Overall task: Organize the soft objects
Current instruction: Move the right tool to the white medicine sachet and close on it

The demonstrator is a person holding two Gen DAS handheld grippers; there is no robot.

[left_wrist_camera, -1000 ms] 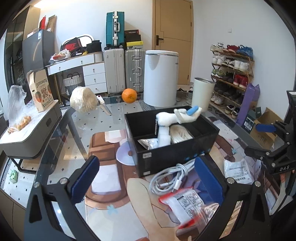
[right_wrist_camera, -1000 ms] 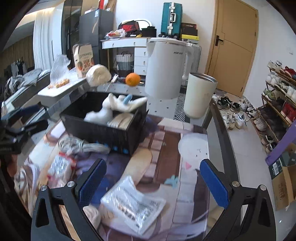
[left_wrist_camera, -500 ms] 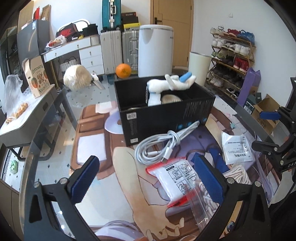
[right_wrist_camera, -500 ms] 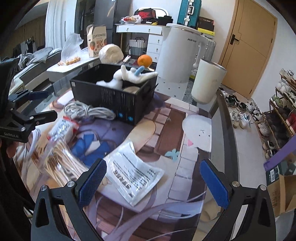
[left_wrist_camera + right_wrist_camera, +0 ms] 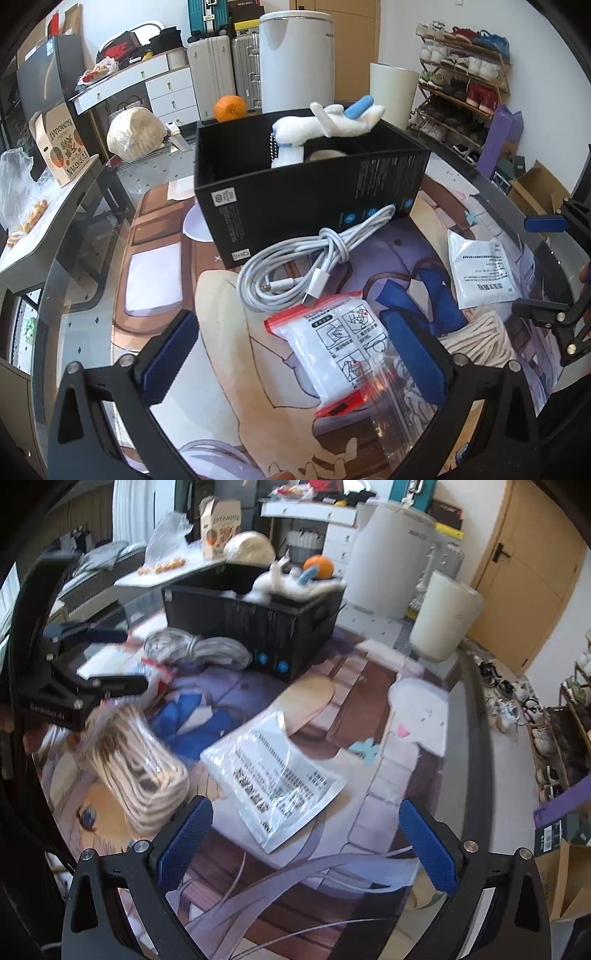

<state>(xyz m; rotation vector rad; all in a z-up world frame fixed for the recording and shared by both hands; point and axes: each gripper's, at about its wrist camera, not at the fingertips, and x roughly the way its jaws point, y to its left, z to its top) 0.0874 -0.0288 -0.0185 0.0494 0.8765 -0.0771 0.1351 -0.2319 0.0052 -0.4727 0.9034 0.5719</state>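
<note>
Left tool (image 5: 291, 354) wide, empty, over red-trimmed zip bag (image 5: 332, 347). Right tool (image 5: 304, 840) wide, empty, near flat clear printed pouch (image 5: 273, 775) on bench (image 5: 369, 775). Bagged cream rope bundle (image 5: 136, 771) beside it. Coiled white cable (image 5: 299, 273) touches black box (image 5: 303, 192); white plush (image 5: 325, 122) sticks out.

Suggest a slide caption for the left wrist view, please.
Open left gripper above red-edged plastic pouch, near coiled white cable and black cardboard box.
</note>
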